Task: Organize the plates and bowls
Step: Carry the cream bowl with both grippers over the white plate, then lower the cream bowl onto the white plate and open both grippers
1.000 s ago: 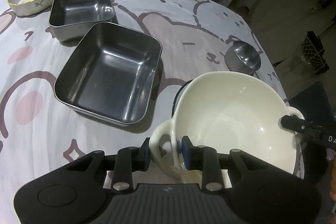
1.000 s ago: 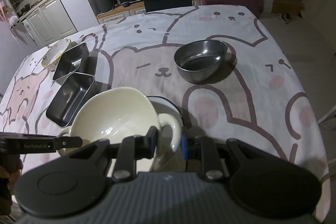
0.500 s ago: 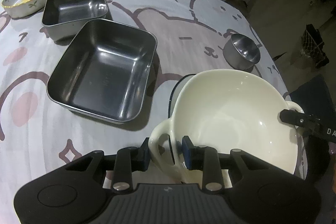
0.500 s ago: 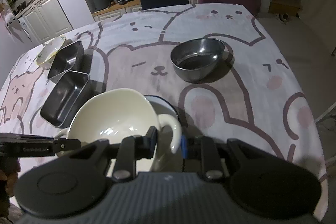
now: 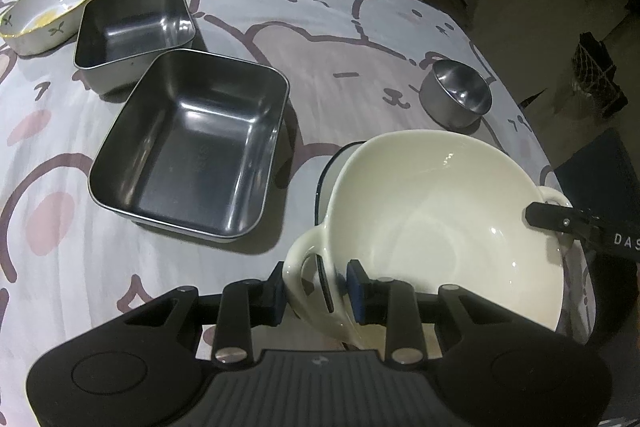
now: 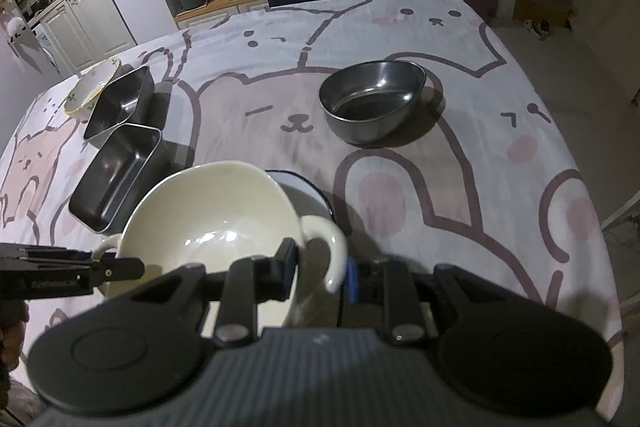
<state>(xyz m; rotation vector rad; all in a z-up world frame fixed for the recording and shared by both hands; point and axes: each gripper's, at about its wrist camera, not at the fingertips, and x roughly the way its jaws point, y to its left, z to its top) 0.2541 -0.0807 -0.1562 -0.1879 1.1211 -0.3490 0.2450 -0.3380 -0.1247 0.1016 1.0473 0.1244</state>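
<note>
Cartoon tablecloth [image 5: 328, 39], cream bowl [image 5: 436, 223] hiding blue-rimmed plate [image 6: 304, 187]

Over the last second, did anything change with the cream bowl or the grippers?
Nothing visibly changed. The left gripper and the right gripper each clamp a handle of the cream bowl, which sits over a blue-rimmed dish. The steel trays have not moved.

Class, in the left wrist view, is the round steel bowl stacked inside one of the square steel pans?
No: the round steel bowl stands alone on the cloth, apart from both square steel pans.
</note>
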